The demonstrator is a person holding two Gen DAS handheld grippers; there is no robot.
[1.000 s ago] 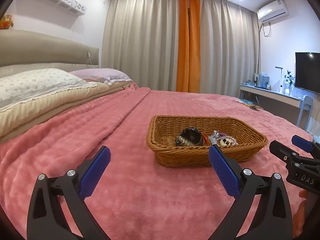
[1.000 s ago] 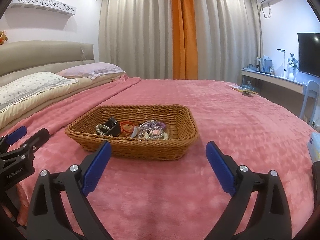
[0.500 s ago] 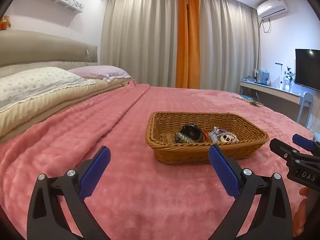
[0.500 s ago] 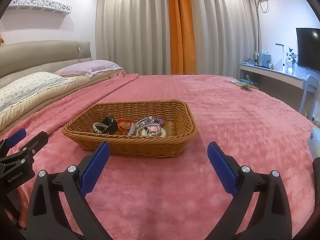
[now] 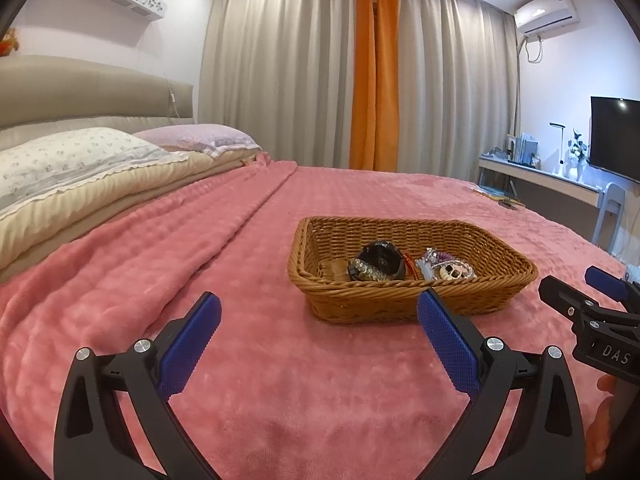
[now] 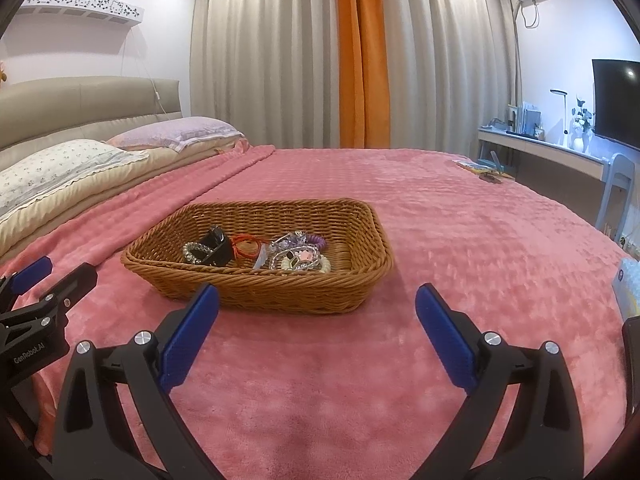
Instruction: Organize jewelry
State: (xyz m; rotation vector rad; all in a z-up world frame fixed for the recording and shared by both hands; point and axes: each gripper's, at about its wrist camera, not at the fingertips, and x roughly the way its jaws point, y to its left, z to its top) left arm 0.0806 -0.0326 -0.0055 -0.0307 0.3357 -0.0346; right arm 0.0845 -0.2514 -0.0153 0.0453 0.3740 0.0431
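A brown wicker basket sits on the pink bed cover. Inside lie a black watch, a beaded bracelet, an orange band, purple beads and pale bracelets. My left gripper stands open, short of the basket and a little to its left. My right gripper is open too, just in front of the basket's near right side. Neither holds anything. Each gripper shows at the edge of the other's view.
Pillows and a padded headboard run along the left. Grey and orange curtains hang behind. A desk, a chair and a TV stand at the right. Small items lie at the bed's far right edge.
Both grippers have risen slightly and tilted down, so the basket sits lower in view with more of its inside showing. Both stay open.
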